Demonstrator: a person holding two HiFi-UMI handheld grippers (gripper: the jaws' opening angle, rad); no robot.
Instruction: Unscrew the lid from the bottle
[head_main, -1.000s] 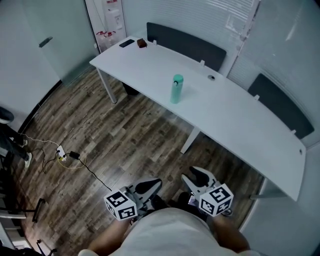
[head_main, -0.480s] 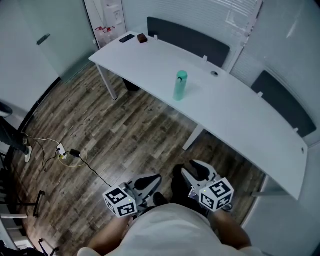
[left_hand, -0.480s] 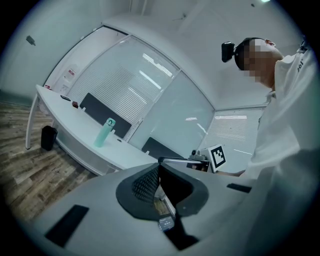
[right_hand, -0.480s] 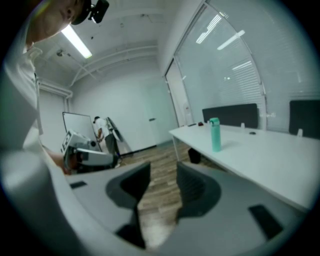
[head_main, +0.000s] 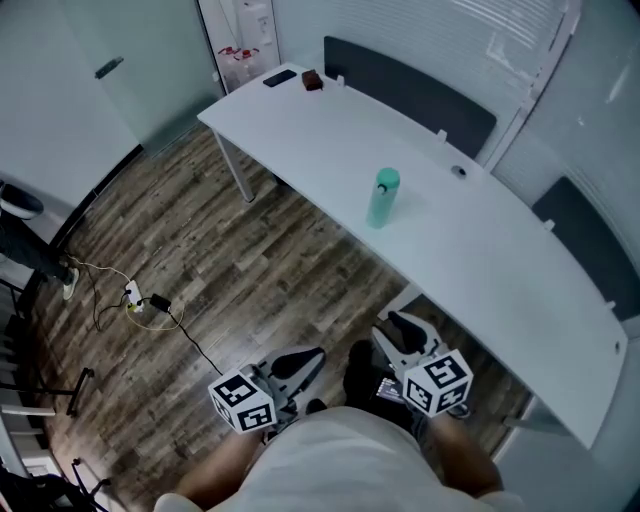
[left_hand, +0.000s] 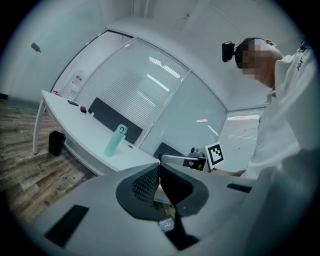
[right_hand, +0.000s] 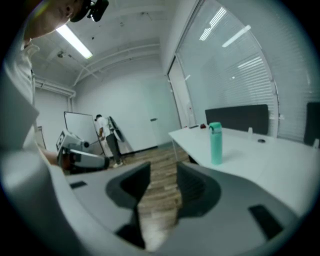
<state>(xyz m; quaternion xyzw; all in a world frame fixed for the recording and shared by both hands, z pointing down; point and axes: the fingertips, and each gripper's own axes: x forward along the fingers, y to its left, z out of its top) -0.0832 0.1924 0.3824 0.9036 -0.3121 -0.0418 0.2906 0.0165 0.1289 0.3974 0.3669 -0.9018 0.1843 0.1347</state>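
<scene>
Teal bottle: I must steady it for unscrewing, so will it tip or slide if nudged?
Probably tippy: the teal bottle stands tall and narrow. It may slide, since the white table looks smooth. Toppled, its round body would likely roll.

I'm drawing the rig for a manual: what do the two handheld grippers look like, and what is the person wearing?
Both the left gripper and the right gripper have pale grey bodies ending in two dark textured jaws. Each carries a white cube with black square markers. The person wears a white top.
</scene>
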